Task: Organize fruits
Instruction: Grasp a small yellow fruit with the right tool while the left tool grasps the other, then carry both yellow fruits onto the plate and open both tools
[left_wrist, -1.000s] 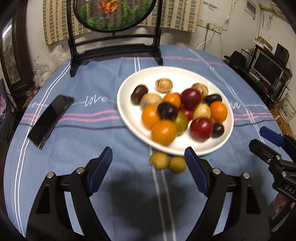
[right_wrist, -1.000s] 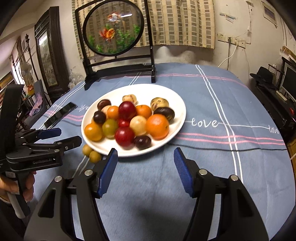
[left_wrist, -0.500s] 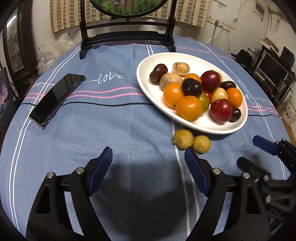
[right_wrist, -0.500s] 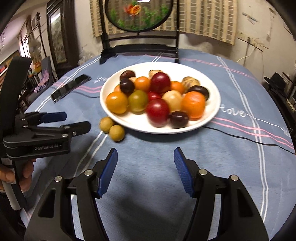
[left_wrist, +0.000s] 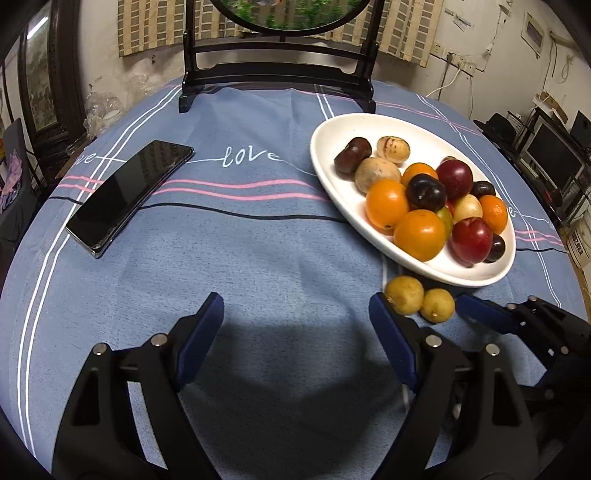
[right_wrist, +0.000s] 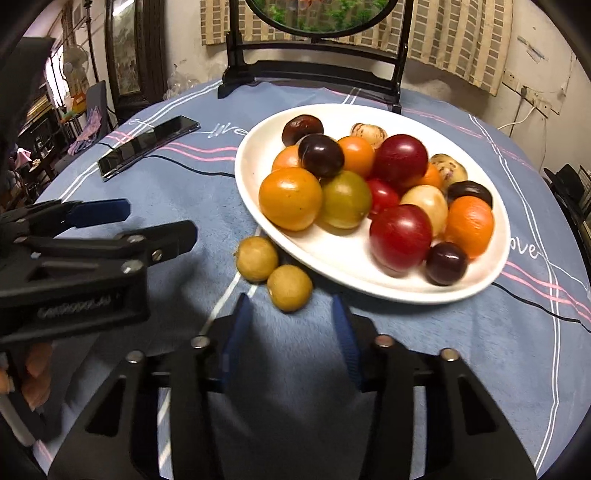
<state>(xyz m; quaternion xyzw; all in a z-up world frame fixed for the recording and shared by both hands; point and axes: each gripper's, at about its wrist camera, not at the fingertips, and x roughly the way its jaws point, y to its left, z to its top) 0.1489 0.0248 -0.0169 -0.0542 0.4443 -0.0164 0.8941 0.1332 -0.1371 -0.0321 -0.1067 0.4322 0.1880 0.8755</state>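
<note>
Left wrist view — blue striped tablecloth (left_wrist: 258, 258), phone (left_wrist: 129, 192), left gripper (left_wrist: 295, 332) spread, right gripper (right_wrist: 291, 325) narrowing, empty.

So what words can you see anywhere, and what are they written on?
"love": white script stitched on the blue tablecloth, beside the phone.
"love" again on the tablecloth right of the white plate, only partly showing past its rim.
Raised lettering on the side of the left gripper: too blurred to read.
Print on a cardboard box at the far right edge: too small to read.
No words on the fruits.
</note>
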